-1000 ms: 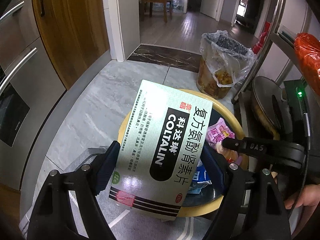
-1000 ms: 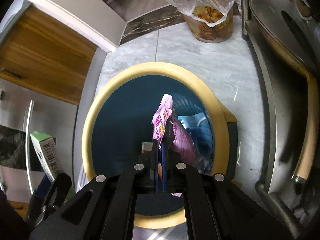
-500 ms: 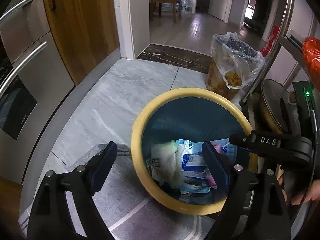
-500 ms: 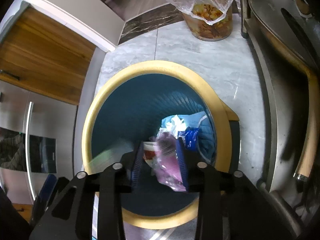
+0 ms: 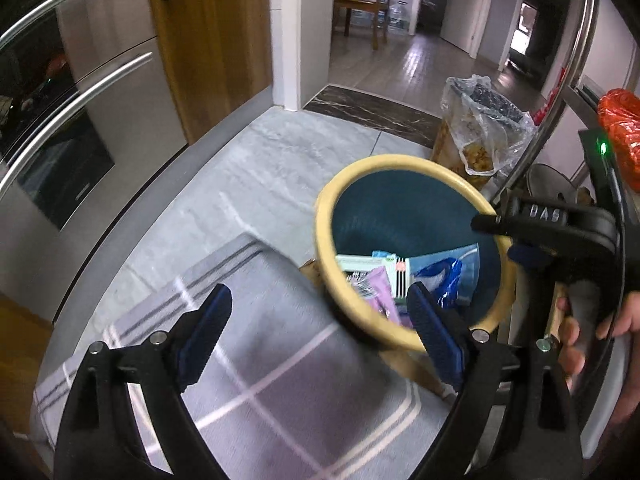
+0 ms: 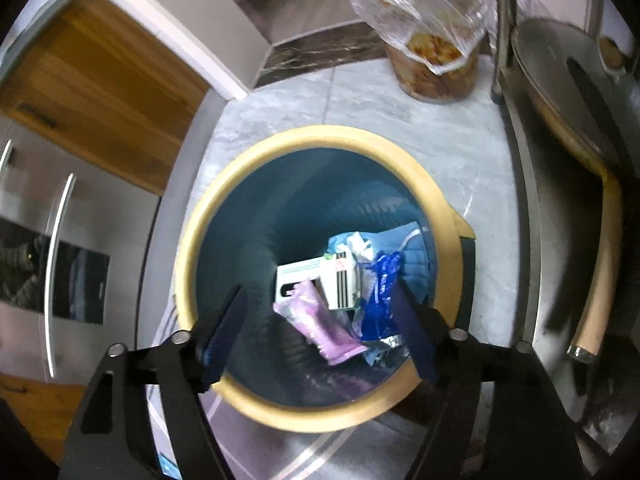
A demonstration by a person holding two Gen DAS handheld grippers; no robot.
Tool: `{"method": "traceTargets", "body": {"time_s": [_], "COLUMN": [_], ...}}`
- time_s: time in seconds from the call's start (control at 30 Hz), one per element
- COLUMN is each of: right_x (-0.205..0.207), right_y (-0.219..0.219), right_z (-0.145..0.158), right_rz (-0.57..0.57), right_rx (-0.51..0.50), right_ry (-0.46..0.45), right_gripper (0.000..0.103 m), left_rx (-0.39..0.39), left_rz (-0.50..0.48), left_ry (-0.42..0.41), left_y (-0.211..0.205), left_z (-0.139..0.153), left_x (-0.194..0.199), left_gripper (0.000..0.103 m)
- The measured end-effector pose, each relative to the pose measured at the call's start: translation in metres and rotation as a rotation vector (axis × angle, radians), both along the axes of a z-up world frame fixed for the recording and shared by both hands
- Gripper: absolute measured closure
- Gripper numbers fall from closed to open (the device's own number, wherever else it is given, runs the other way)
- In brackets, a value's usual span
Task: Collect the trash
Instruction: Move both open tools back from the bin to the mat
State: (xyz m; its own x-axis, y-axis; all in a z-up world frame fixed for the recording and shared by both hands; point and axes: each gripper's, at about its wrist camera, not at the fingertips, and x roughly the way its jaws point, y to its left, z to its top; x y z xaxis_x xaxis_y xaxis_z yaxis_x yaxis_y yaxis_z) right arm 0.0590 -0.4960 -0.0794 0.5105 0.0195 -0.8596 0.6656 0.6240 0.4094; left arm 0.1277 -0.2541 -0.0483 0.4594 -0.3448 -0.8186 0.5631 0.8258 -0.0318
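Both claws wide & empty, right claw right over the yellow-rimmed bin so drops land inside w/ the med box, left claw off over the mat, prob free for next piece

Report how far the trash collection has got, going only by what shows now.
Done: the medicine box and purple wrapper lie inside the yellow-rimmed bin with blue packaging. In hand: nothing; the left gripper and right gripper are both open and empty. Left: no loose trash shows on the striped mat or floor; beyond the frames, I cannot tell.
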Motion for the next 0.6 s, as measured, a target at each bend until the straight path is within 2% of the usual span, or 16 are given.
{"method": "traceTargets", "body": {"time_s": [0.17,0.23,0.47,0.6], "right_x": [-0.002,-0.004,-0.014,-0.017], "right_y": [0.022,0.033,0.085,0.118], "right_z": [0.023,0.029,0.047,0.057], "right_rz": [0.060,0.077,0.175,0.269], "right_rx": [-0.081,-0.090,-0.089,-0.146], "right_ry": [-0.011,-0.016,-0.050,-0.055], "right_gripper": [0.019,0.013,0.012,0.012], "left_rx": [0.001,0.001,0.009,0.015], "left_rz": [0.029,0.038,0.101,0.149], "left_ry": [-0.014,-0.021,-0.045,-0.050], "left_y": [0.030,0.043,0.097,0.134], "left_z": [0.010,0.013,0.027,0.031], "left_x": [-0.014,-0.019,-0.037,-0.045], "left_gripper": [0.013,0.012,0.009,0.009]}}
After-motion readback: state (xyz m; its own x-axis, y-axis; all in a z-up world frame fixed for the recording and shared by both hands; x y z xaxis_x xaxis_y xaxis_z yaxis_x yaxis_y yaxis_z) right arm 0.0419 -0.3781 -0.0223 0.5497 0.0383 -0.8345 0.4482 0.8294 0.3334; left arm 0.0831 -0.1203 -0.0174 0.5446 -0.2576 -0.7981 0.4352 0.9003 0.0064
